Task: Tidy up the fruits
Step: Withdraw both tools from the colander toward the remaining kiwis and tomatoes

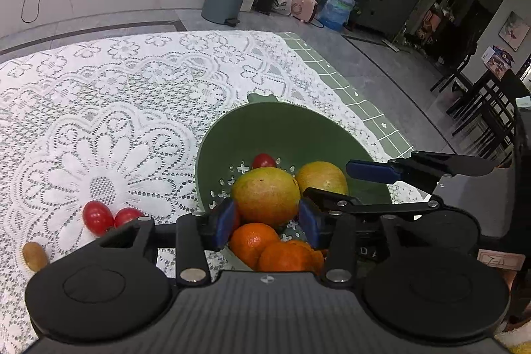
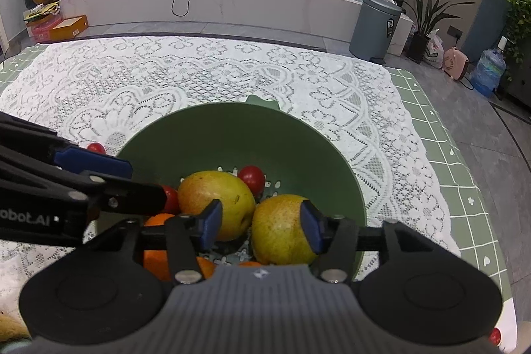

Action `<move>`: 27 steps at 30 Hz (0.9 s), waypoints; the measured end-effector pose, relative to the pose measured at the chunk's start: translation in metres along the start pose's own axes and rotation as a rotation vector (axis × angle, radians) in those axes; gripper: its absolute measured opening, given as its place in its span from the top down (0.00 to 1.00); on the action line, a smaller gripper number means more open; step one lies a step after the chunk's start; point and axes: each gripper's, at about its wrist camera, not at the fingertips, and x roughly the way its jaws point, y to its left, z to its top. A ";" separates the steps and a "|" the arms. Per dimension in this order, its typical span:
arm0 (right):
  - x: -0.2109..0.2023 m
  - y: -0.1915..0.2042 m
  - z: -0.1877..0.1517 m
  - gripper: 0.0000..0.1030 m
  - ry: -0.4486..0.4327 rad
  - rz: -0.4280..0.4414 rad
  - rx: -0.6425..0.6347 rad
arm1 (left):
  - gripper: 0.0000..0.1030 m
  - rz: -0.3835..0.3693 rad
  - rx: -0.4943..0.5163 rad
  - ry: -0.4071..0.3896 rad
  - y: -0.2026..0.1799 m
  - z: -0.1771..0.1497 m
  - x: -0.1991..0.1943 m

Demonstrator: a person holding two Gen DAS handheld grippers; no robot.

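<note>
Both grippers, the left gripper [image 1: 265, 223] and right gripper [image 2: 262, 226], hang over the green bowl [image 2: 212, 135] with fingers apart, holding nothing; they are close and could bump, knocking a pear [image 2: 282, 229] out onto the table

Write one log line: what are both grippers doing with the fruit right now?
left gripper: open over bowl | right gripper: open by pear | tomatoes: on table

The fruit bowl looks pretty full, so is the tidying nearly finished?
Nearly. The green bowl already holds two yellow-green fruits, oranges and a cherry tomato. The left tool and right tool hover open over it, holding nothing. Left to collect: two cherry tomatoes and a small brown fruit on the lace cloth.
</note>
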 end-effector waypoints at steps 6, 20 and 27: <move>-0.016 0.007 0.000 0.39 -0.021 0.013 0.024 | 0.46 0.042 0.017 -0.032 -0.003 -0.007 -0.024; -0.061 0.053 -0.022 0.33 -0.127 0.108 0.170 | 0.44 0.158 0.000 -0.139 0.015 -0.035 -0.092; -0.068 0.086 -0.036 0.33 -0.150 0.130 0.167 | 0.44 0.205 -0.020 -0.172 0.035 -0.054 -0.119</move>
